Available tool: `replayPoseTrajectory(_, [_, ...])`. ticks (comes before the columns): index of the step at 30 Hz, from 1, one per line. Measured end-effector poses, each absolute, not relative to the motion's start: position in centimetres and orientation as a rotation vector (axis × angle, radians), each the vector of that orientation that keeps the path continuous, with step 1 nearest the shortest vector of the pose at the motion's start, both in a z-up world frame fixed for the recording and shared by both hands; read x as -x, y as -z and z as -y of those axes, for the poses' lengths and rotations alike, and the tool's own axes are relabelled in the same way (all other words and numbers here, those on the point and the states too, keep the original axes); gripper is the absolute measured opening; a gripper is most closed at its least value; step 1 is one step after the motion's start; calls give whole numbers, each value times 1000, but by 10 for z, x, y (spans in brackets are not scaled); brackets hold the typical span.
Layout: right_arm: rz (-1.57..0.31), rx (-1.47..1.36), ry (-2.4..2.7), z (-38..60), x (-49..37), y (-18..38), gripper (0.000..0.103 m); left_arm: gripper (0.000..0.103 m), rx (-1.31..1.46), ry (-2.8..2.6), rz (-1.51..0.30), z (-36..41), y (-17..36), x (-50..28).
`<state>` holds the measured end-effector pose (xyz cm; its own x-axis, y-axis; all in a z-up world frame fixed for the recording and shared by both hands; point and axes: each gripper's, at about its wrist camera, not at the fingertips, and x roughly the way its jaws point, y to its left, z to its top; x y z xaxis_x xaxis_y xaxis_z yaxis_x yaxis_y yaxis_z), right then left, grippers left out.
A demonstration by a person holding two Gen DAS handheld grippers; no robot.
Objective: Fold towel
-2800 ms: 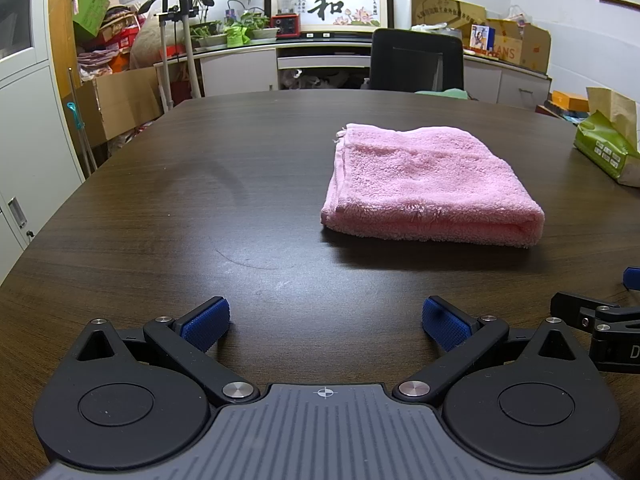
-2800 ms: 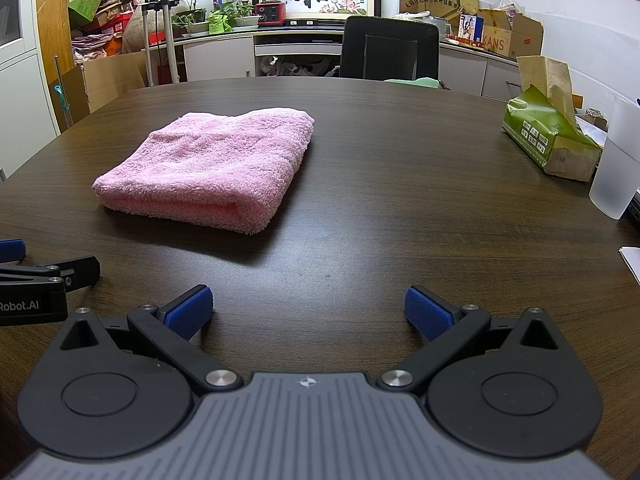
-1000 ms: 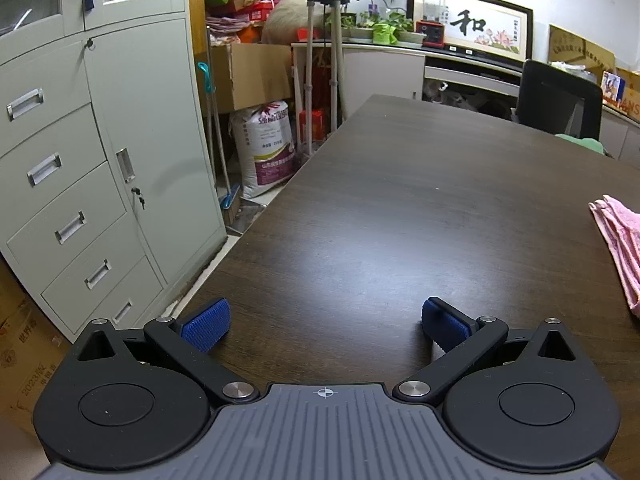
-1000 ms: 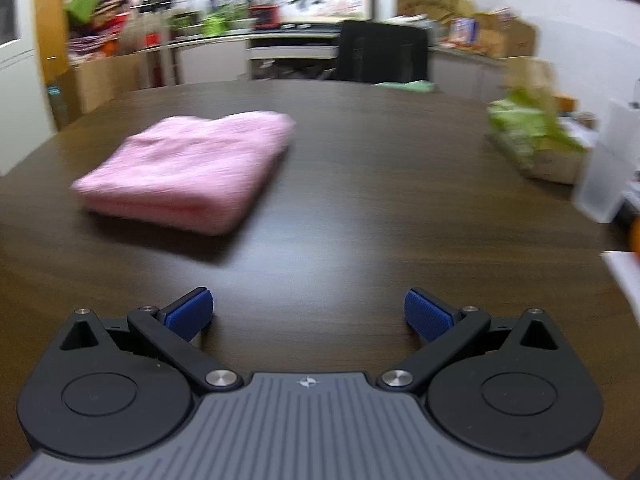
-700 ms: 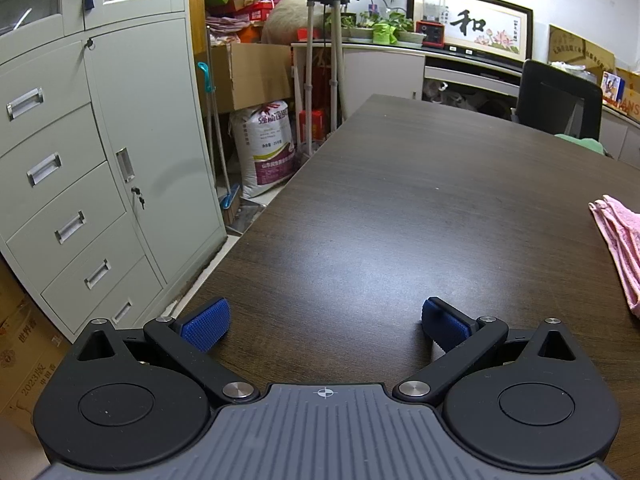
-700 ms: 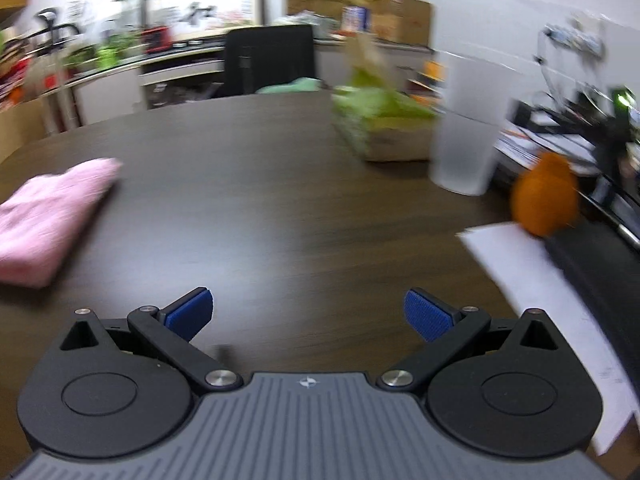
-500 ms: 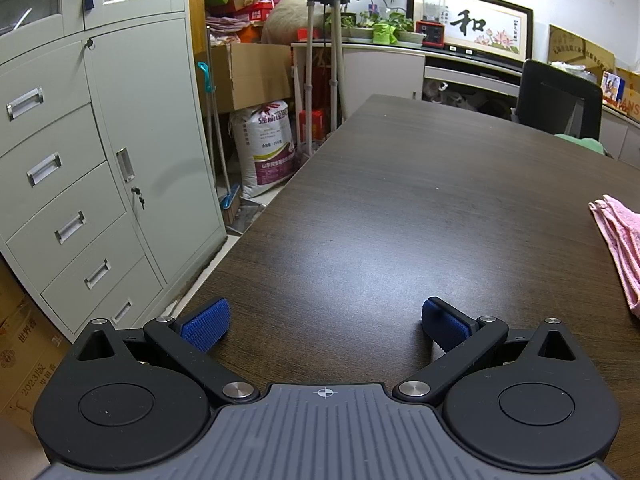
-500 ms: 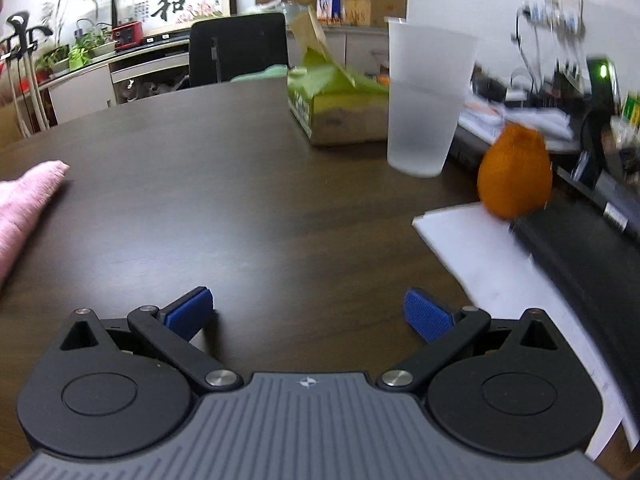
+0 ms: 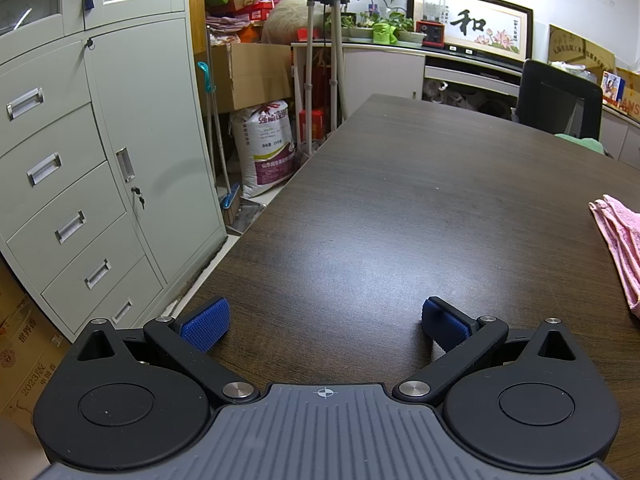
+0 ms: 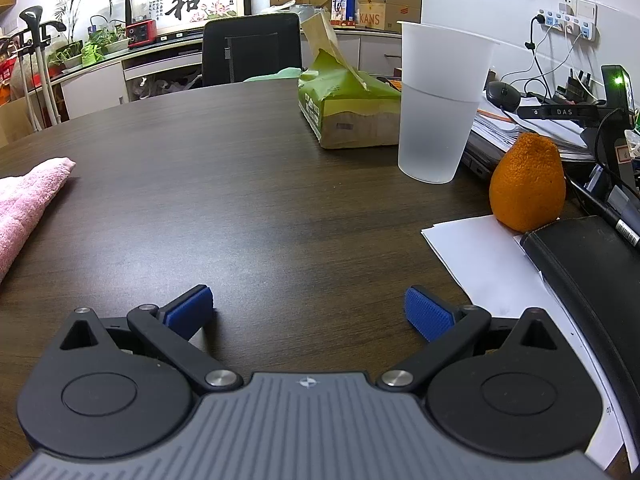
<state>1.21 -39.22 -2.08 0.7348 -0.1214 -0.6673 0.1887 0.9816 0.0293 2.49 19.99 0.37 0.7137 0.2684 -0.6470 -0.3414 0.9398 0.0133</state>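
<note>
The folded pink towel (image 9: 622, 240) lies on the dark wooden table (image 9: 400, 208), cut off by the right edge of the left wrist view. The same pink towel (image 10: 24, 200) shows at the left edge of the right wrist view. My left gripper (image 9: 325, 325) is open and empty, low over the table near its left edge, pointing away from the towel. Open and empty as well, my right gripper (image 10: 308, 312) sits low over the table (image 10: 240, 184), turned toward its right side, with the towel off to its left.
A grey cabinet with drawers (image 9: 80, 168) and floor clutter stand left of the table. On the right side are a translucent plastic cup (image 10: 440, 104), a green tissue pack (image 10: 344, 108), an orange fruit (image 10: 527, 184), white paper (image 10: 488, 256) and a black keyboard-like object (image 10: 592, 272). A black chair (image 10: 252, 48) stands at the far side.
Since 2.8 s ago both grippers have turned outward from the towel, the left toward the cabinet, the right toward the cup. In the last half second the right swung slightly further; the left stayed still.
</note>
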Motion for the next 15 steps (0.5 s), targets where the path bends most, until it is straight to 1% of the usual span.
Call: replayPoseTrajectory(15, [-725,-95,171,392,-12,21,103,103,106,-338,-699,-200,-3,-24])
